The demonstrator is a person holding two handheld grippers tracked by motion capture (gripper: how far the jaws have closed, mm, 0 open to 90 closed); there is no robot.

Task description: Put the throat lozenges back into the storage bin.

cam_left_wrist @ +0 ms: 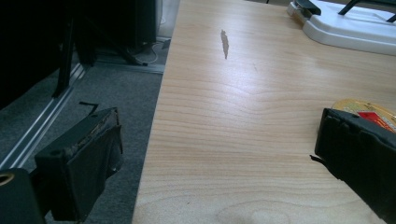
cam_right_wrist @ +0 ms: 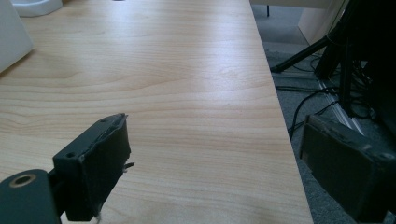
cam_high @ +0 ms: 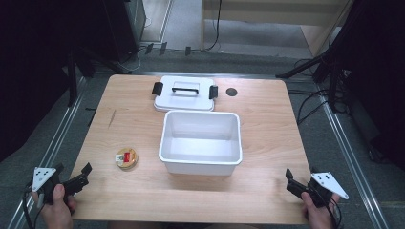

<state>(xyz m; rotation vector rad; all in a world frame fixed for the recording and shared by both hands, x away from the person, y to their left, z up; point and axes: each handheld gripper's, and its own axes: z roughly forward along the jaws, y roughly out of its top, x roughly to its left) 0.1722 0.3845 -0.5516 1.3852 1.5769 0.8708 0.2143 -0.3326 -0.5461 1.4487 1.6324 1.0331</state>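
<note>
From above I see the white bin [cam_high: 200, 142] mid-table, its lid [cam_high: 184, 93] just behind it, a round tin [cam_high: 126, 158] left of it. My left gripper [cam_high: 78, 177] and right gripper [cam_high: 297, 183] gape empty; the left gripper view adds the tin [cam_left_wrist: 369, 114] beside one jaw.

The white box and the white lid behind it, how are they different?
The white box is deep and open on top, with nothing visible inside; the lid is flat and shallow. The lid has a black handle and black clips at its ends; the box shows none. Both are white, rectangular, and rest on the wooden table.
</note>
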